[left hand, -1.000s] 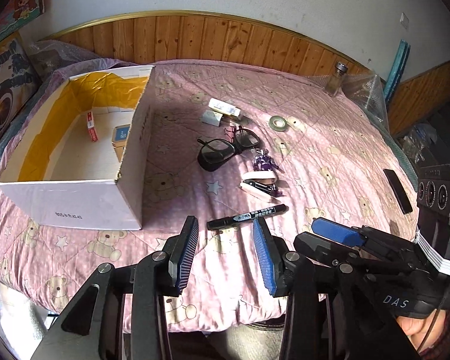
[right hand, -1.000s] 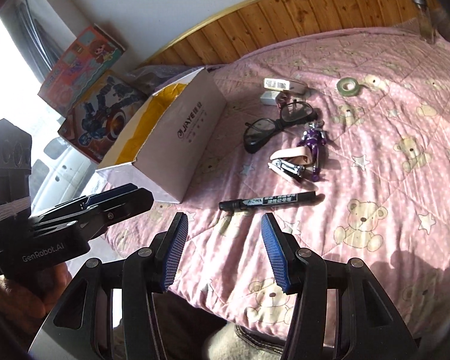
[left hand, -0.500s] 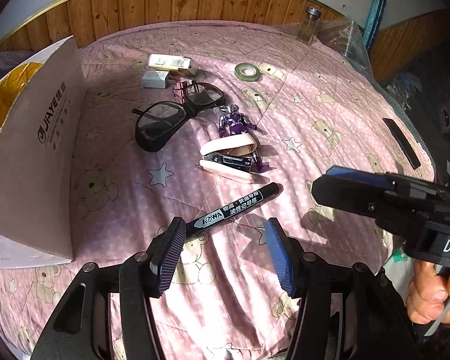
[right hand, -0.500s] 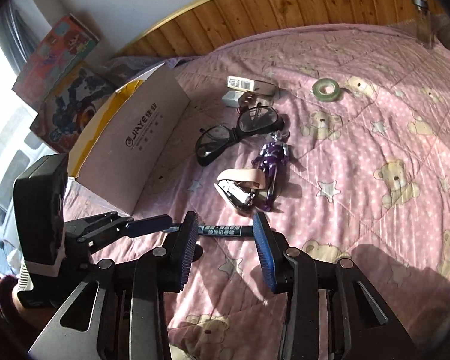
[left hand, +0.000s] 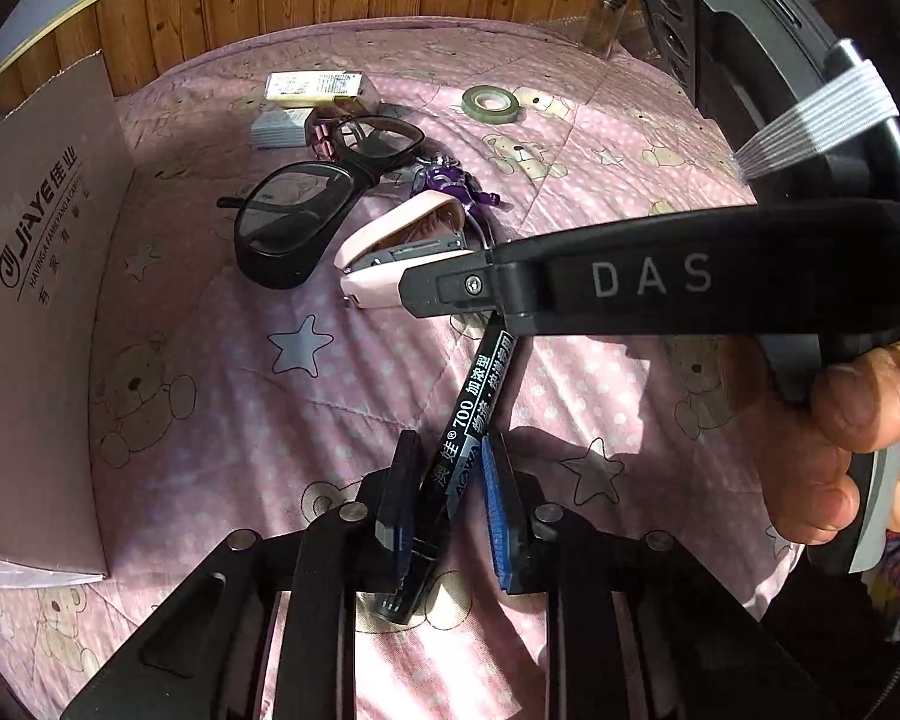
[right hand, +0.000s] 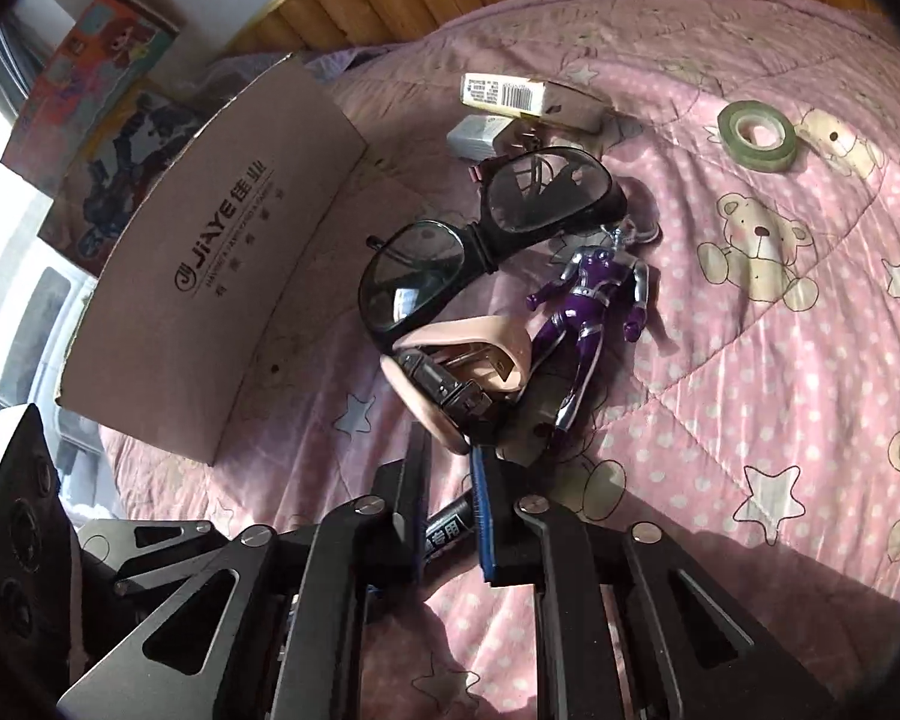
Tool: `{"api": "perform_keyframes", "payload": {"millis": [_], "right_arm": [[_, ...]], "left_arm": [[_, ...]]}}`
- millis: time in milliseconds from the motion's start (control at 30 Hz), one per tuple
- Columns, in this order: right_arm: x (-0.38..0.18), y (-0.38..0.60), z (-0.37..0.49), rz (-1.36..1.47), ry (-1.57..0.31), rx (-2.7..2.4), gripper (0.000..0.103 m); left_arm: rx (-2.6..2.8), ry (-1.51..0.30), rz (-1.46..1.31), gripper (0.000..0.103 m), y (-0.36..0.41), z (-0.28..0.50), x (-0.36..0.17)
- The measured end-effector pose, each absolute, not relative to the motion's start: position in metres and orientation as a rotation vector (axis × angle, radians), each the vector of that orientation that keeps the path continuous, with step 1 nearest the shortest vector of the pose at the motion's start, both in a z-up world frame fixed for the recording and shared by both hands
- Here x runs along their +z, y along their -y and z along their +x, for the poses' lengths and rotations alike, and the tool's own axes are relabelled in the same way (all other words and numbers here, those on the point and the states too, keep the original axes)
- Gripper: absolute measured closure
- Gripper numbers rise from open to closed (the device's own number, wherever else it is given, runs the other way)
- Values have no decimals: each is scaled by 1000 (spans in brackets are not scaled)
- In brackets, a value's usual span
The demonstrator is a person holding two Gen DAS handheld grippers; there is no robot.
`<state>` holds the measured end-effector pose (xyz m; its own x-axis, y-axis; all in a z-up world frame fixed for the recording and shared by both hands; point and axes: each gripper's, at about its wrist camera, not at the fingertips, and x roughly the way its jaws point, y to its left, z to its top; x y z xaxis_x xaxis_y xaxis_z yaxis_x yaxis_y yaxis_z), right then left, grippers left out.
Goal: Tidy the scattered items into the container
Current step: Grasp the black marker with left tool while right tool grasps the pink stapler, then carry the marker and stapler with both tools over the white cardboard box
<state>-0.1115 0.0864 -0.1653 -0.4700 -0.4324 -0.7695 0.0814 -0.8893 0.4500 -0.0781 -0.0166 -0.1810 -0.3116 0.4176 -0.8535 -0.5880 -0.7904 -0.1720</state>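
A black marker (left hand: 471, 396) lies on the pink bear-print quilt (left hand: 600, 138). My left gripper (left hand: 450, 456) is shut on its near end. My right gripper (left hand: 432, 291) reaches in from the right over the marker's far end. In the right wrist view the right gripper (right hand: 449, 465) is closed to a narrow gap with the marker (right hand: 444, 531) between its pads. The open cardboard box (left hand: 48, 300) stands at the left, seen again as the box (right hand: 222, 300); its inside is hidden.
Just beyond the marker lie a pink stapler (right hand: 468, 360), a purple figure (right hand: 594, 300), black glasses (right hand: 450, 264), a tape roll (right hand: 756, 135) and two small packets (right hand: 528, 96). A glass jar (left hand: 606, 18) stands by the wooden headboard. A hand (left hand: 858, 420) holds the right gripper.
Both grippers moved down onto the marker and went from open to closed on it, the left at one end and the right at the other.
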Motion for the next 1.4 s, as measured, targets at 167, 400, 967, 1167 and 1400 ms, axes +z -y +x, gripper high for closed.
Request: {"api": "perform_keyframes", "payload": {"millis": [167,400,967,1167,1400], "right_arm": [[-155,-82,-102,1391,514,-2409,96],[-134,-80,-90,1377,337,-2494,61],[-150,-50,-121,1380,176,-2398,59],[-142,-37,-102,1354,146,-2425,60],[-136,-53,-74,1371,338,-2462,62]], "left_arm": [[2106,-169,-1325,89,25,-74,-177],[2126,-118,-1342,89,44,-67,-175],[2204,44,-1384,89,96,-53,-164],[2224,71,-1377,89,105,-52,-160],[2246,119,-1356,89,120,-48,-154]]}}
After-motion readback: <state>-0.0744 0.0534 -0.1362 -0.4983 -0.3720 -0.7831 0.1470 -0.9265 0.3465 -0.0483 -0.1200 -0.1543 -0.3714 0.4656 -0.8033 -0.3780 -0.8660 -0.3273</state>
